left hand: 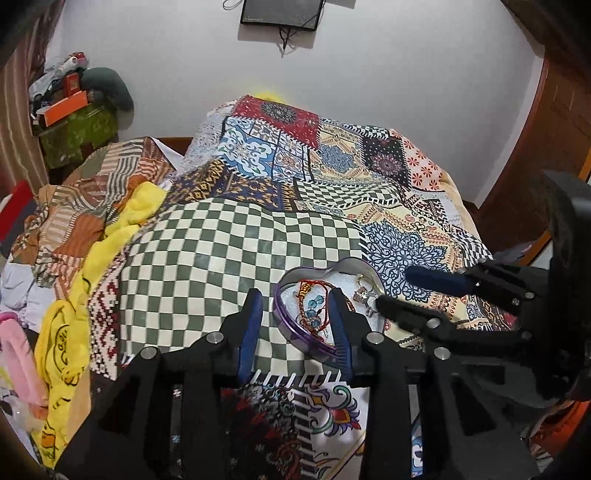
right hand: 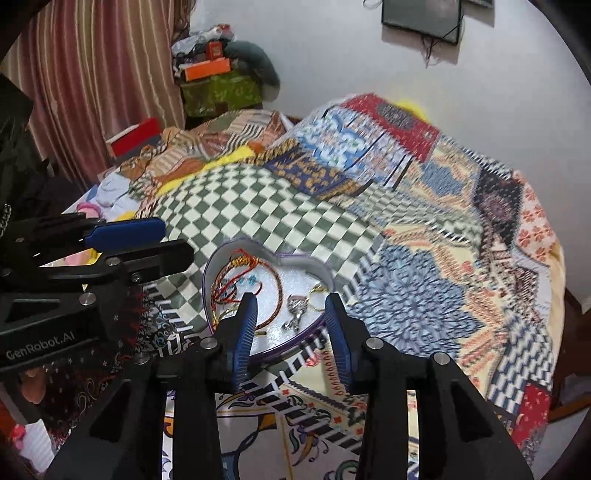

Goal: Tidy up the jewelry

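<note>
A heart-shaped purple tin (left hand: pixel 347 264) with a white lining lies on the patchwork bedspread. In it are a red and gold thread bracelet (left hand: pixel 312 291) with blue beads, a silver trinket (left hand: pixel 364 297) and a gold ring (left hand: pixel 364 278). My left gripper (left hand: pixel 295 299) hangs open over the tin's left side, its pads touching nothing. My right gripper (left hand: pixel 395 291) reaches in from the right over the silver trinket. In the right wrist view, the right gripper (right hand: pixel 290 301) is open just above the tin (right hand: pixel 306 264), with the silver trinket (right hand: pixel 295 308) between its fingers but not pressed. The left gripper (right hand: pixel 173 240) is at the left.
The bedspread (left hand: pixel 229 251) covers a bed with rumpled yellow cloth (left hand: pixel 122 221) and striped fabric at its left. A green box with an orange box (left hand: pixel 62 107) stands by the striped curtain (right hand: pixel 92 74). A dark frame (left hand: pixel 280 13) hangs on the white wall. A wooden door (left hand: pixel 546 122) is at the right.
</note>
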`<control>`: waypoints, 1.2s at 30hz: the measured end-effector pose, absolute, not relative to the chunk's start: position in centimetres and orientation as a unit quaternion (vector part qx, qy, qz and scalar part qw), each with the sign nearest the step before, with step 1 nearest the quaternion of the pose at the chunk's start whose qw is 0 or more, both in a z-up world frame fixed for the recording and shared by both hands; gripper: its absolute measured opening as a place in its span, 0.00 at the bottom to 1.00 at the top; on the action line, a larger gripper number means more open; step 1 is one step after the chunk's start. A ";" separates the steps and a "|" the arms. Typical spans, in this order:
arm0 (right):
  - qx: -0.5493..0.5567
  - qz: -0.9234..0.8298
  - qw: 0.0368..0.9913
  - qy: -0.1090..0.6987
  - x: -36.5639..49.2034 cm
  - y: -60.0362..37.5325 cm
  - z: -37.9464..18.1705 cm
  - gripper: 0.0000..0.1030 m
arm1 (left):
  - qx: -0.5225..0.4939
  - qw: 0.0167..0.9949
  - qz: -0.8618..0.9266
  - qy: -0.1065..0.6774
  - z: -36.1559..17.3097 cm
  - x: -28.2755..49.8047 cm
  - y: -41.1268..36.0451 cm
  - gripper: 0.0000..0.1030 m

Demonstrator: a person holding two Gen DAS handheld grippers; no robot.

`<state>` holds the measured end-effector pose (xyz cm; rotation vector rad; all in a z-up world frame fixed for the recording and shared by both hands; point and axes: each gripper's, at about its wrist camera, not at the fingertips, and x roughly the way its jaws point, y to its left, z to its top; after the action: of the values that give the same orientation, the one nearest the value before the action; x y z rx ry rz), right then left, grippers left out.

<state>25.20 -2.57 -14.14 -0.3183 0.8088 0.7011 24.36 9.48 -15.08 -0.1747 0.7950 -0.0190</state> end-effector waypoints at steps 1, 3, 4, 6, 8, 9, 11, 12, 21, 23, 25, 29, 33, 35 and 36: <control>-0.152 0.331 0.850 0.379 25.0 -2.6 -13.8 0.34 | -0.083 0.919 -0.008 0.385 -14.9 24.2 9.5 0.35; -0.150 0.330 0.857 0.367 24.4 -3.1 -12.7 0.34 | -0.078 0.924 -0.005 0.376 -14.0 23.4 9.4 0.35; -0.148 0.329 0.861 0.359 24.1 -3.3 -12.1 0.34 | -0.077 0.925 -0.005 0.372 -13.6 23.2 9.3 0.35; -0.144 0.328 0.868 0.343 23.4 -3.9 -10.9 0.34 | -0.073 0.931 -0.004 0.358 -12.4 22.2 9.2 0.35; -0.141 0.325 0.877 0.324 22.4 -4.6 -9.4 0.34 | -0.069 0.938 -0.004 0.340 -10.9 21.0 8.8 0.35; -0.138 0.324 0.882 0.312 21.9 -5.0 -8.5 0.34 | -0.068 0.941 -0.005 0.332 -10.4 20.6 8.7 0.35; -0.127 0.323 0.892 0.288 20.6 -5.9 -6.5 0.34 | -0.062 0.950 -0.003 0.305 -8.5 19.0 8.3 0.35; -0.122 0.324 0.896 0.279 20.1 -6.2 -5.9 0.34 | -0.058 0.956 -0.002 0.288 -7.3 18.0 7.9 0.35; -0.043 0.324 0.934 0.143 12.2 -10.8 2.4 0.34 | -0.018 0.992 0.024 0.121 1.2 8.9 4.7 0.55; -0.024 0.323 0.939 0.118 10.1 -11.9 3.5 0.34 | -0.019 0.996 0.028 0.088 2.4 6.6 4.0 0.57; -0.011 0.319 0.942 0.102 8.8 -12.4 3.9 0.34 | -0.020 0.997 0.035 0.065 2.9 4.8 3.7 0.64; 0.000 0.299 0.952 0.064 5.7 -13.0 4.5 0.54 | -0.021 0.998 0.042 0.044 3.1 2.3 3.2 0.71; 0.007 0.267 0.963 0.043 4.4 -13.2 4.4 0.86 | -0.032 0.998 0.047 0.037 3.0 1.1 3.2 0.86; 0.010 0.255 0.966 0.038 3.9 -13.1 4.2 0.89 | -0.035 0.998 0.055 0.026 2.9 0.6 3.1 0.93; 0.009 0.252 0.967 0.038 3.9 -13.2 4.2 0.93 | -0.034 0.998 0.054 0.025 2.9 0.5 3.0 0.94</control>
<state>3.94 -13.20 4.24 0.0180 0.0770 0.5088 0.47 3.02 2.90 -0.0686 0.0495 0.1090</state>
